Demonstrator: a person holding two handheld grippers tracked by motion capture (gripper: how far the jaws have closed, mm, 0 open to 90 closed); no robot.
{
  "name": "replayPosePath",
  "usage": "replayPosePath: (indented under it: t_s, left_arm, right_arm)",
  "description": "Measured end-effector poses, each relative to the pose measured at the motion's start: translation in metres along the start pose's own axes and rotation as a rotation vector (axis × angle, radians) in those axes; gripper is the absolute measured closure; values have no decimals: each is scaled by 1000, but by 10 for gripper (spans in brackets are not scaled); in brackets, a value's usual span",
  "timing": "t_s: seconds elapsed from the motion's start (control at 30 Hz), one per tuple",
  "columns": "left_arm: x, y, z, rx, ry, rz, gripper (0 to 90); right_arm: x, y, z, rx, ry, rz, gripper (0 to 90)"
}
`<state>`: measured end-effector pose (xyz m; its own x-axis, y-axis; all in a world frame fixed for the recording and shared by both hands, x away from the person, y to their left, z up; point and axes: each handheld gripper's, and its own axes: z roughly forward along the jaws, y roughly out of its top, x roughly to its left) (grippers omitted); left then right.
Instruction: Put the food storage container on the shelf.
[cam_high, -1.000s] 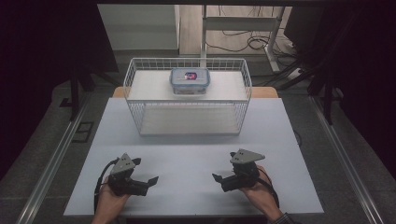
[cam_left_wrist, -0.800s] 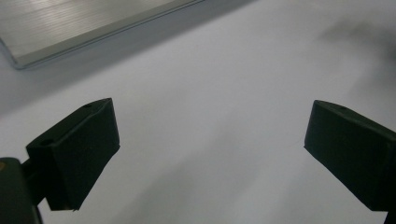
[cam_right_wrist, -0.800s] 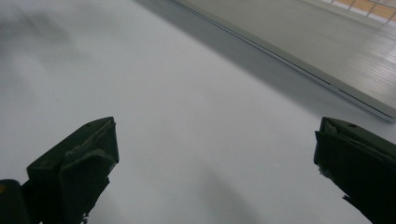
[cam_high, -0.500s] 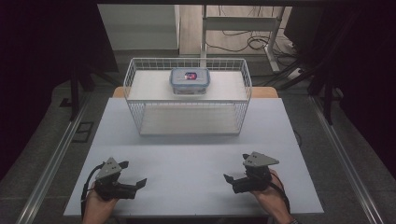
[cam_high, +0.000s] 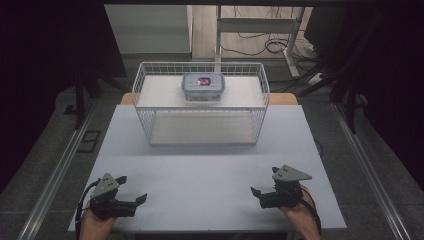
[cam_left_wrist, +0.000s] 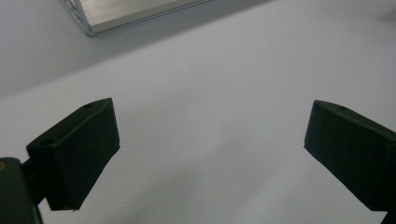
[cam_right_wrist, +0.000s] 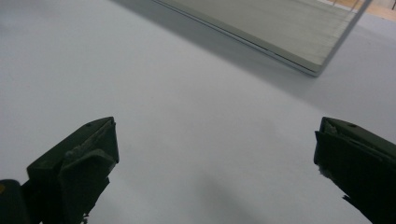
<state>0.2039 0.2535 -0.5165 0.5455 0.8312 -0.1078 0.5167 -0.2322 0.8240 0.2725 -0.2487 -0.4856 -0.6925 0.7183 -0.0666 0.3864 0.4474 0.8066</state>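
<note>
A white wire basket (cam_high: 201, 125) stands at the far middle of the white table (cam_high: 210, 170). On its upper shelf sits a clear lidded container (cam_high: 203, 86) with a blue rim. My left gripper (cam_high: 133, 189) rests near the table's front left corner, held by a hand, its jaws wide apart with nothing between them (cam_left_wrist: 210, 154). My right gripper (cam_high: 256, 192) lies near the front right, also open and empty (cam_right_wrist: 215, 168). Both are far from the basket.
The basket's lower edge (cam_left_wrist: 135, 14) shows at the top of the left gripper view, and a corner of it (cam_right_wrist: 299, 51) in the right gripper view. A chair (cam_high: 255, 25) and cables lie on the floor beyond the table. Dark curtains flank both sides.
Both grippers have drawn back toward the front edge and apart, the left one going left and the right one going right. The basket and container stayed put.
</note>
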Motion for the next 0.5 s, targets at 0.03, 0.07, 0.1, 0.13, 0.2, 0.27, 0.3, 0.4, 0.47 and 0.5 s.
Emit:
replayPosePath:
  t_s: [0.03,0.07,0.1,0.13,0.2,0.27,0.3,0.4,0.47,0.5]
  left_arm:
    - [1,-1,-1,-1,3,-2,29]
    - [1,-2,-2,-1,5,-4,29]
    - [3,-3,-4,0,14,-7,29]
    - [3,-3,-4,0,14,-7,29]
    - [5,-6,-7,4,25,-9,29]
    - [6,-8,-8,4,32,-12,29]
    - [7,-9,-9,5,34,-13,29]
    - [9,-12,-11,10,43,-17,30]
    - [11,-14,-12,11,45,-19,30]
    - [13,-16,-13,12,51,-26,30]
  right_arm:
    - [-1,-1,-1,4,-4,2,0]
    - [-2,-2,-3,1,-7,7,0]
    - [-3,-3,-4,2,-12,9,0]
    - [-3,-3,-4,2,-12,9,0]
    - [-7,-7,-8,2,-25,19,0]
    - [-10,-9,-10,3,-34,29,0]
    - [-11,-11,-12,2,-38,33,0]
    - [-15,-15,-16,5,-51,43,0]
    - [-18,-17,-18,5,-62,55,0]
    - [-19,-19,-20,5,-67,59,0]
